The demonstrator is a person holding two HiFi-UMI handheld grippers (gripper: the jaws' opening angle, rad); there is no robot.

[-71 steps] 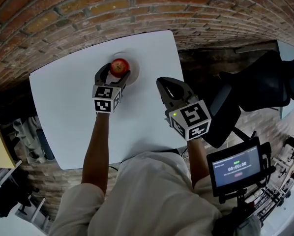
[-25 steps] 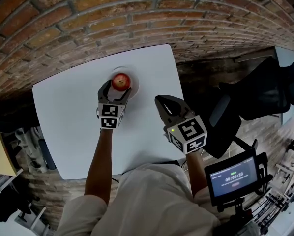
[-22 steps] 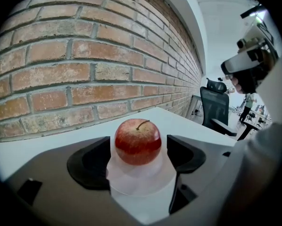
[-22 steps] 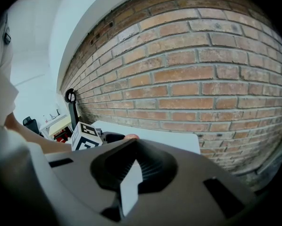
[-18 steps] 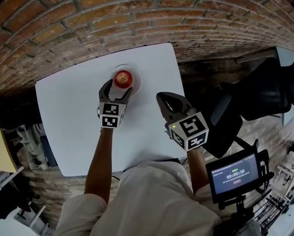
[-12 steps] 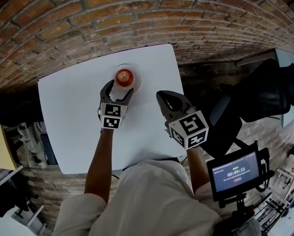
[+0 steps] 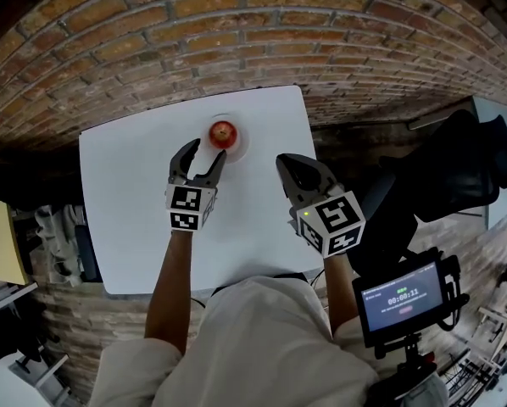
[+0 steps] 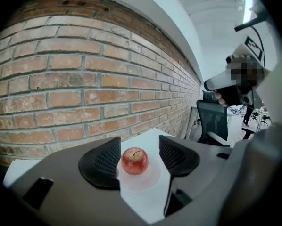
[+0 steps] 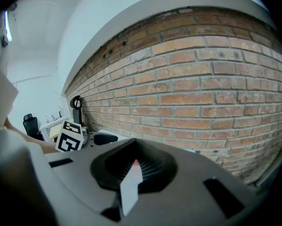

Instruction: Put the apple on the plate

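Head view, apple: the apple (image 7: 223, 131) sits stem up on the plate (image 7: 239, 144), at the far side of the bench (image 7: 135, 210) near the brick wall (image 7: 236, 32).
Head view, left gripper: my left gripper (image 7: 203, 153) is just short of the plate and aimed straight at the apple, clear of it and not touching.
Head view, right gripper: my right gripper (image 7: 301, 164) is off to the right, near the bench's right edge and well apart from the plate, so the left is plainly the nearer one.
Left gripper view, jaws: they are spread and have just been closing a little. Nothing stands between the pads (image 8: 104, 161); the apple shows in the gap but lies beyond the tips, down on the plate.
Left gripper view, line: the apple is dead ahead and lower, centred between the two jaws.
Right gripper view, jaws: they are drawn together and hold nothing. Only a sliver of bench shows through the slit.
My read: the apple looks placed, so I'd expect a straight back-off along the left gripper's own line with no sideways swing.
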